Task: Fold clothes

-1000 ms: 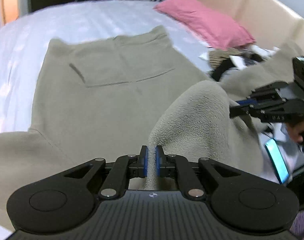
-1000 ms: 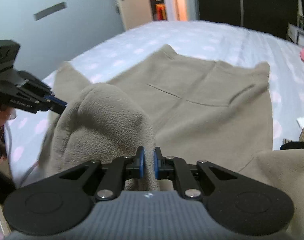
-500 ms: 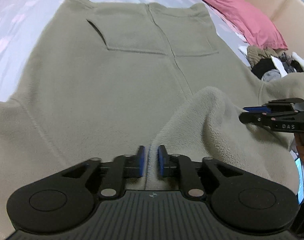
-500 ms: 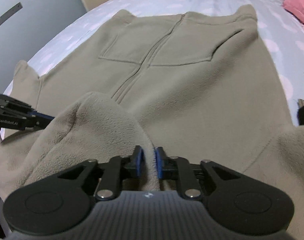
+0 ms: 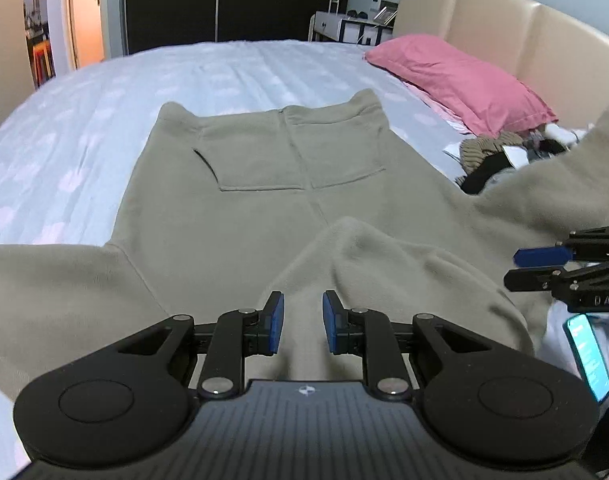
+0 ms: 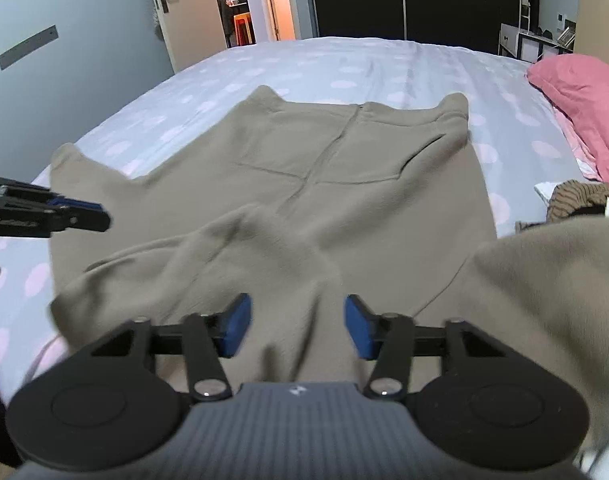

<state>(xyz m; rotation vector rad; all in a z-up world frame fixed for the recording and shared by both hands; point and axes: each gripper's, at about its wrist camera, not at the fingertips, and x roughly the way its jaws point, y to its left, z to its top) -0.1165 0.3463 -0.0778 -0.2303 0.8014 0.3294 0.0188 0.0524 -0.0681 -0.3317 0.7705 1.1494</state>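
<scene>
Your right gripper (image 6: 294,330) has its jaws opening, the 2 blue pads already well apart, and the bunched hood of the beige fleece jacket (image 6: 344,184) lies loose between them without either pad pressing on it. Your left gripper (image 5: 303,328) stands with its jaws narrowly parted; fleece runs up between its pads too, but you appear to have no grip there either.

The jacket lies spread front-up on the pale blue spotted bed sheet (image 6: 344,68), hem toward the far side, and the hood is humped over the chest rather than flat.

Risks, as I judge them:
- If you pull back while cloth sits between the pads, fleece may snag on a pad and drag the hood off the body.
- The hump could spring or slump sideways, leaving a crooked first fold.
- One sleeve (image 5: 552,184) rises near the pile of dark and striped clothes (image 5: 488,156) beside the pink pillow (image 5: 464,76); sweeping it inward could catch that pile.
- A lit phone (image 5: 588,356) sits close beside your right gripper; a fast swing could knock it.
</scene>
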